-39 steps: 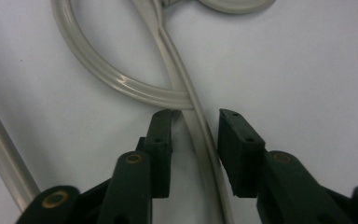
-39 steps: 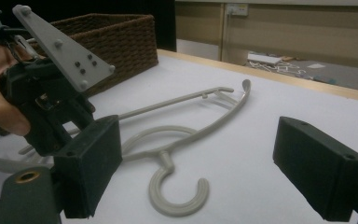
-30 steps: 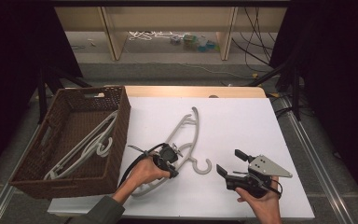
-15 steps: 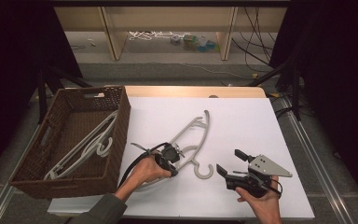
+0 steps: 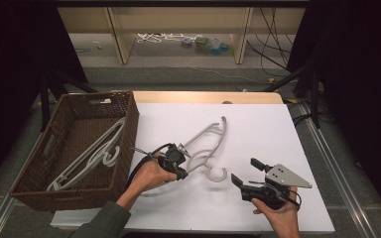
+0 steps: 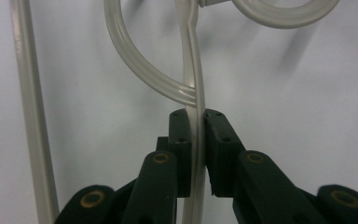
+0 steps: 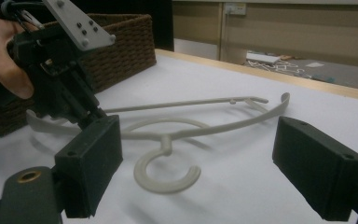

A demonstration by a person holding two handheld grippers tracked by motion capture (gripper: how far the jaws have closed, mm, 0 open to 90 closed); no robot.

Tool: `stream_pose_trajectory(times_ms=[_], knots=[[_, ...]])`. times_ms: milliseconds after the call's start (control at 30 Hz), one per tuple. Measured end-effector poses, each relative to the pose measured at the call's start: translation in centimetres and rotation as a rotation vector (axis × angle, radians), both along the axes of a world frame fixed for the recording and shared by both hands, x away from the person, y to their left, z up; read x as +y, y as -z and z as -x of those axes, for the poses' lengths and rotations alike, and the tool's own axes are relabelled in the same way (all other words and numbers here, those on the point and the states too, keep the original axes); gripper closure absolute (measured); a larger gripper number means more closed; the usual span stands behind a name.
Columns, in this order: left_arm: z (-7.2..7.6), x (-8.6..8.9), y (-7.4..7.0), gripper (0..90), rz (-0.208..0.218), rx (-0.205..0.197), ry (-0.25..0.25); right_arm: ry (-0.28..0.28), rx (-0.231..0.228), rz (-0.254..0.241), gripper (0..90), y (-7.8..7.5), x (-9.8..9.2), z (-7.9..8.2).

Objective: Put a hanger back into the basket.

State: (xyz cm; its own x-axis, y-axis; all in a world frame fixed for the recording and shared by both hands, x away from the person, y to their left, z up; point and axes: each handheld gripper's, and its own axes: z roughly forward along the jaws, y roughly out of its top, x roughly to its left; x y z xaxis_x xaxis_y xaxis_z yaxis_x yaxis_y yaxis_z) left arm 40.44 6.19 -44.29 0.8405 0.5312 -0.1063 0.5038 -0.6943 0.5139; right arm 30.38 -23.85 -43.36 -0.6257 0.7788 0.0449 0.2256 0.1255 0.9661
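- Hanger, pale plastic, one piece: lies on the white table between the two hands, hook end toward the person, far arm tip pointing away toward the back edge. Against the earlier high views it has swung clockwise on the sheet, the far tip now farther right; the hook sits in much the same place.
- Left gripper: jaws have just been closing and are now pressed onto the hanger's thin shoulder bar, which runs straight up between the pads, just below where the curved inner loop joins it. In the high view the left gripper sits at the hanger's near-left end, beside the basket.
- Right gripper: jaws spread wide, nothing between them, held low over the table to the right of the hook, well apart from the hanger. Position matches the earlier views.
- Wicker basket, dark brown: stands at the table's left edge, touching or just beside it; holds other pale hangers lying slantwise inside.
- Judgement: grip on the hanger looks newly secured, so the pick-up step appears complete; lifting it across into the basket seems the likely work in hand, not yet begun. The long free end may sag or swing.
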Motion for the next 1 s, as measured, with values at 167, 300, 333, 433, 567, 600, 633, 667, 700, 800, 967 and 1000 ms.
stream_pose_trajectory(times_ms=[167, 300, 333, 433, 567, 600, 633, 667, 700, 800, 967, 1000], knots=[[-0.6, 1.1, -1.1, 81.6, 0.029, -0.003, -0.018, 0.003, -0.003, 0.001, 16.8, 0.0, 0.0, 0.0], [-1.1, 1.7, -2.2, 81.6, 0.075, -0.010, -0.019, 0.007, 0.006, 0.015, 16.8, 0.0, -0.1, 0.0], [-1.2, 1.8, -2.6, 81.6, 0.077, -0.017, -0.018, 0.010, 0.001, 0.013, 16.8, 0.0, -0.1, 0.0], [-1.2, 1.9, -3.5, 81.6, 0.114, -0.018, -0.019, 0.004, 0.006, 0.016, 16.8, 0.0, 0.0, -0.1], [-1.3, 2.5, -4.8, 81.6, 0.157, -0.042, -0.040, -0.004, -0.002, 0.004, 16.7, 0.1, 0.0, -0.1], [-1.4, 2.7, -5.3, 81.6, 0.153, -0.045, -0.042, -0.002, 0.000, 0.003, 16.7, 0.1, 0.1, -0.2], [-1.4, 2.9, -5.6, 81.6, 0.160, -0.054, -0.050, 0.001, 0.043, -0.006, 16.7, 0.1, 0.2, 0.0], [-1.5, 3.1, -5.9, 81.6, 0.170, -0.052, -0.056, -0.001, 0.043, -0.009, 16.6, 0.1, 0.2, 0.0], [-1.4, 3.1, -6.1, 81.6, 0.195, -0.049, -0.078, -0.003, 0.042, -0.006, 16.7, 0.1, 0.3, 0.0], [-1.4, 3.2, -6.9, 81.6, 0.252, -0.047, -0.107, -0.005, 0.044, 0.005, 16.6, 0.1, 0.3, 0.0], [-1.6, 3.4, -8.1, 81.6, 0.303, -0.049, -0.104, -0.010, 0.045, -0.004, 16.6, 0.1, 0.3, -0.1], [-1.7, 3.4, -8.3, 81.6, 0.324, -0.044, -0.106, -0.013, 0.043, -0.008, 16.5, 0.2, 0.4, -0.1]])
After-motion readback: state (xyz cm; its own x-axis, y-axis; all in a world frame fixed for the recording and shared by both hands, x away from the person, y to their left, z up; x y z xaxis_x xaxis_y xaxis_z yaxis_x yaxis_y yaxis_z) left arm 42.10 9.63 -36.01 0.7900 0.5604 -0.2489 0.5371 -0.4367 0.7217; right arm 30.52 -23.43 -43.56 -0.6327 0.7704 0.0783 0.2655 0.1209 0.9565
